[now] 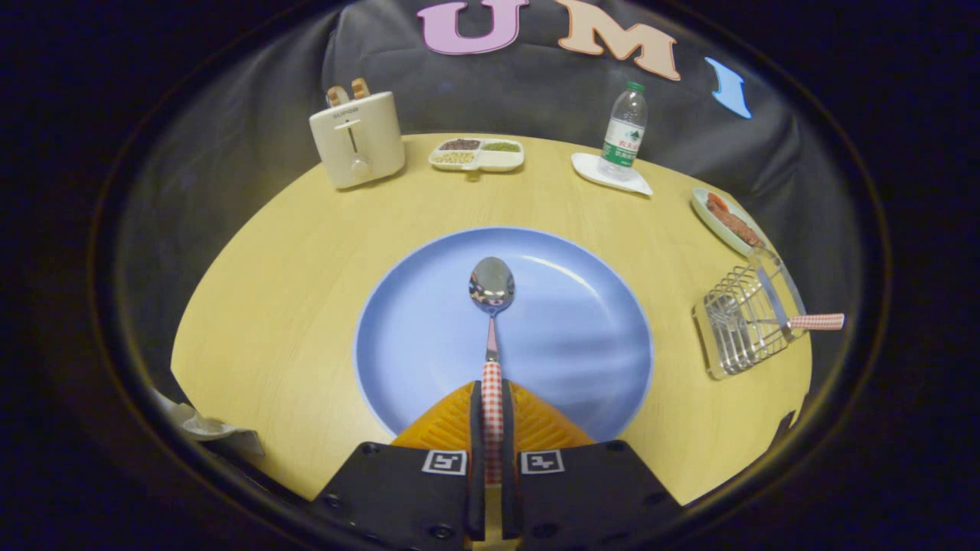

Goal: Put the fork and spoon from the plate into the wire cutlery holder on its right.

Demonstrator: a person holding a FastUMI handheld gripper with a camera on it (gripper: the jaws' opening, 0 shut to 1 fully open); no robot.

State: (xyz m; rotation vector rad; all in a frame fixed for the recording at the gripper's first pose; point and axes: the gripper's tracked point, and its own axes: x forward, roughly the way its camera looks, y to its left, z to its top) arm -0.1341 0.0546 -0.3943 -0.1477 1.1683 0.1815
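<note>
wall: black cloth, creased | table: pale wood, rounded far edge | light: soft, even

Booth: cloth wall, laid table.

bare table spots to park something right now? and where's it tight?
Free: the table between the toaster and the blue plate, and the strip between the plate and the wire holder. Crowded: the far edge, with toaster, snack tray, water bottle and food dish. The gripper is shut on the spoon.
</note>
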